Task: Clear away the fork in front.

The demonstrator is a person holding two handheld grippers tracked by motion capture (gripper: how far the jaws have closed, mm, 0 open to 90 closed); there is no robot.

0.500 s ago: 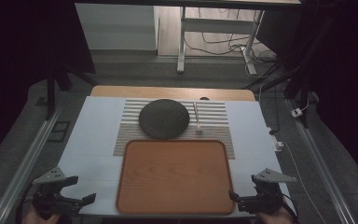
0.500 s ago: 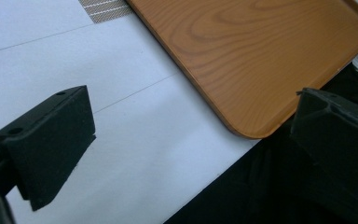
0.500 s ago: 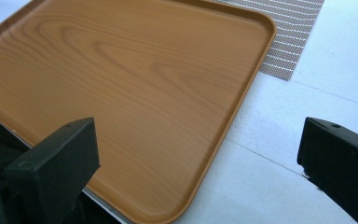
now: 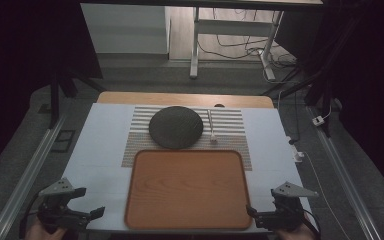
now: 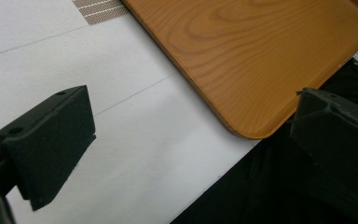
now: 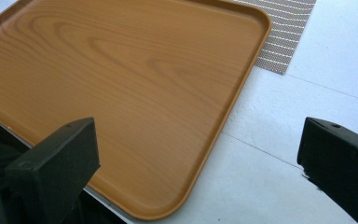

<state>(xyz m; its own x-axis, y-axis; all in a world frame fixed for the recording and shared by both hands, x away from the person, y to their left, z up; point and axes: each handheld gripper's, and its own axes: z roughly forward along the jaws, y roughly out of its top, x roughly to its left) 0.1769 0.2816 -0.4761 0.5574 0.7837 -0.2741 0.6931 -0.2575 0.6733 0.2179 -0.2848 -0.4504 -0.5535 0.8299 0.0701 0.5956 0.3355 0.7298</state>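
High view is showing each hand-held gripper, left (image 4: 96,212) and right (image 4: 250,212), gaping empty beside the tray (image 4: 187,187); uneven clamping risks tipping it off the desk's near edge.

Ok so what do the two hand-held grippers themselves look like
Both look alike. The left hand-held gripper and the right hand-held gripper are black, and each carries a grey three-cornered plate on top. Seen close in each gripper view, the jaws are matte black wedge-shaped blocks with small round holes near the top. A dark cable trails from each.

Both hands hold the left gripper (image 4: 75,212) and right gripper (image 4: 270,217) low, jaws spread wide, pointing inward.
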